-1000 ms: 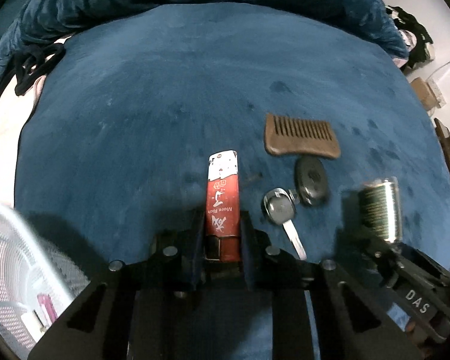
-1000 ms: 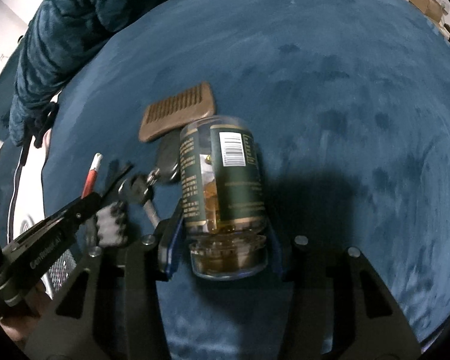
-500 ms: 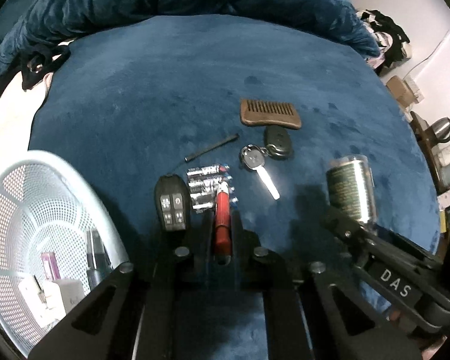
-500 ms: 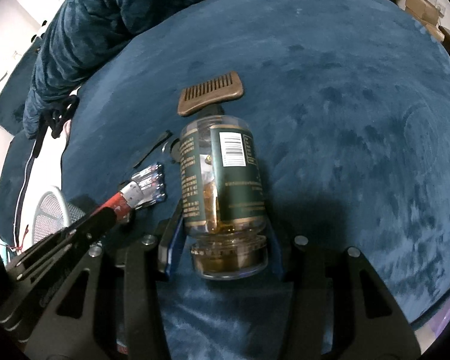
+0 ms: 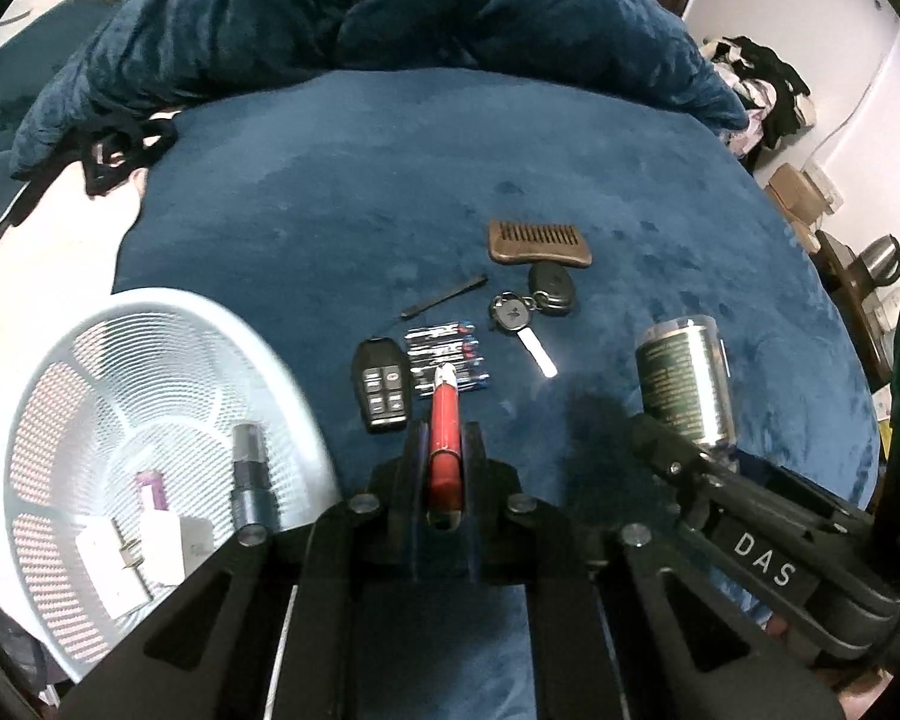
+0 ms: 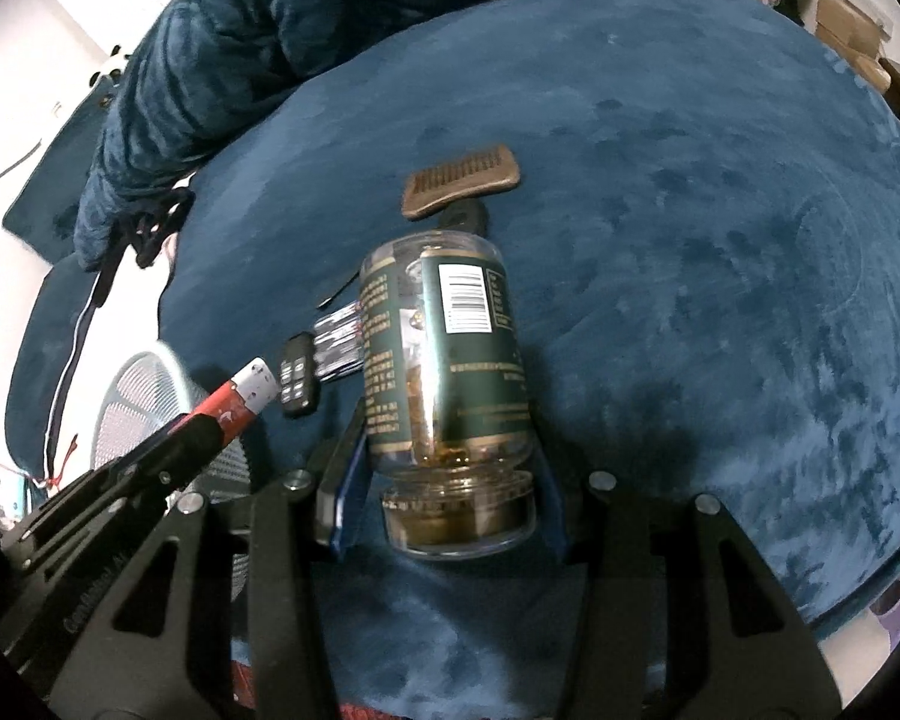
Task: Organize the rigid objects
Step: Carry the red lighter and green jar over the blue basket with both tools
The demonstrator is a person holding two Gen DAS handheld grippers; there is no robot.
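Left wrist: clamped red lighter (image 5: 445,438) (edge-on)

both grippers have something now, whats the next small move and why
Probably swing the left gripper leftward over the white basket and let go. It is shut on the red lighter, clear of the blue cover, and the basket already holds sorted items. The right gripper, shut on the jar, could follow.

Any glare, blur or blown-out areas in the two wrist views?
Left wrist: key blade glints white, basket rim slightly soft, heavy fisheye bending. Right wrist: sharp on the jar, its shadow darkens the blue cover, white area at upper left overexposed.
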